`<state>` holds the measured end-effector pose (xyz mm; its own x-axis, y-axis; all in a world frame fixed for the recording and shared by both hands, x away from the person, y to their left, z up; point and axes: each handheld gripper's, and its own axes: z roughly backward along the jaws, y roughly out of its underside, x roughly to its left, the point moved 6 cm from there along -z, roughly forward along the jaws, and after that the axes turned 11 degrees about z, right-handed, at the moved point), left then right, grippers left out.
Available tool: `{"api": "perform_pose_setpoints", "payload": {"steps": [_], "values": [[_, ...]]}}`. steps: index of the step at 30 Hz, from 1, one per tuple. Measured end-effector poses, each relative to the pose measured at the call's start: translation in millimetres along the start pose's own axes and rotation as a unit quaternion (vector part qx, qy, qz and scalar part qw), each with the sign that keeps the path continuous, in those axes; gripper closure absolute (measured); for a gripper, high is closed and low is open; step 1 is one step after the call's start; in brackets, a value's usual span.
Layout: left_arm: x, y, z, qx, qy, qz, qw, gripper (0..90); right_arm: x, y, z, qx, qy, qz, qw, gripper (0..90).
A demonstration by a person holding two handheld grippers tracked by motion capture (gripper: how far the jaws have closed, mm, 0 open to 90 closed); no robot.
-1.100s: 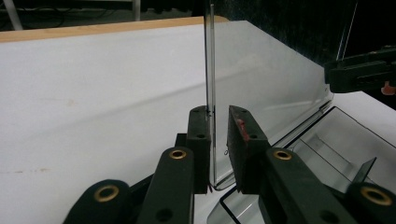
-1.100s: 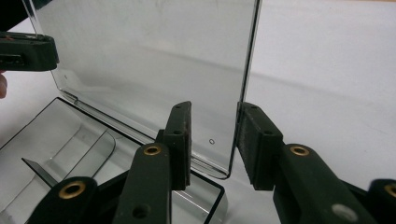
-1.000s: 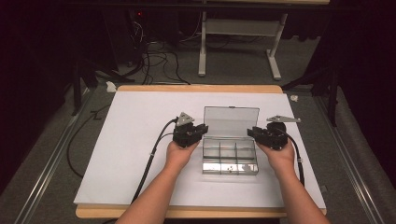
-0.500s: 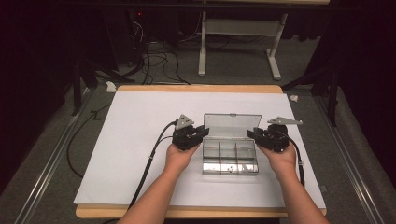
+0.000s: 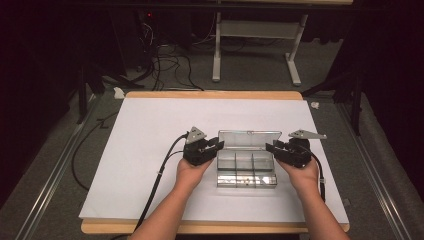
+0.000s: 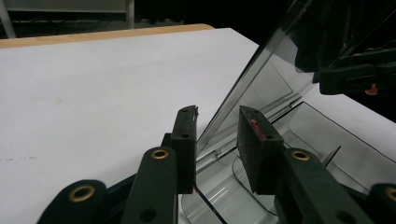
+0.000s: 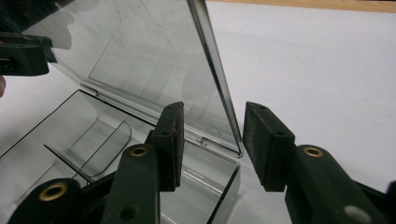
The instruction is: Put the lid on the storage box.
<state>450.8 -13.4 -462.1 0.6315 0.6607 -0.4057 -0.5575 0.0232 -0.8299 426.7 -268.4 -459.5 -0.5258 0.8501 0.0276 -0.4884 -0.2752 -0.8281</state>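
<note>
Clear plastic, hinged and divided into small compartments, makes up the organizer box (image 5: 246,167), which sits just below the centre of the high view on the white sheet (image 5: 150,150) that covers the wooden table (image 5: 210,95). Its lid (image 5: 249,139) stands raised at the far edge of the box, roughly upright.

At the left end of the box, the left gripper (image 5: 216,147) has its jaws on either side of the lid's edge. In the left gripper view the two pads (image 6: 256,140) are parted, with the thin lid edge (image 6: 224,112) running between them and a gap showing on both sides (no pad presses on the plastic). These jaws have just been opening.

At the right end, the right gripper (image 5: 272,147) does the same. In the right gripper view its pads (image 7: 264,140) stand apart with the lid's corner (image 7: 219,88) between them, free of both faces; these jaws too have just been opening.

Each gripper is held in a hand (image 5: 192,172) that comes up from the bottom of the high view, a black cable (image 5: 160,172) trailing from the left one.
</note>
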Motion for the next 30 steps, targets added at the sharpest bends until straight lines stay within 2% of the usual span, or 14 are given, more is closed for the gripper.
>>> {"api": "perform_pose_setpoints", "payload": {"steps": [7, 16, 24, 30], "values": [[-2.8, 3.9, 2.3, 0.001, -0.001, 0.002, 1.0, 65.4, 3.8, 3.3, 1.9, 0.003, 0.005, 0.013, 0.9999, 56.5], [-6.8, 12.3, 6.5, 0.003, -0.006, -0.009, 0.9999, 58.8, 6.8, 8.3, 10.6, 0.003, 0.012, 0.023, 0.9997, 53.0], [-7.3, 19.0, 12.5, 0.003, -0.012, -0.022, 0.9997, 58.5, 6.1, 17.9, 21.0, 0.002, 0.019, 0.021, 0.9996, 52.8], [-7.2, 23.7, 17.4, 0.003, -0.015, -0.027, 0.9995, 58.7, 8.2, 21.8, 31.2, -0.002, 0.027, 0.031, 0.9991, 52.8]]}}
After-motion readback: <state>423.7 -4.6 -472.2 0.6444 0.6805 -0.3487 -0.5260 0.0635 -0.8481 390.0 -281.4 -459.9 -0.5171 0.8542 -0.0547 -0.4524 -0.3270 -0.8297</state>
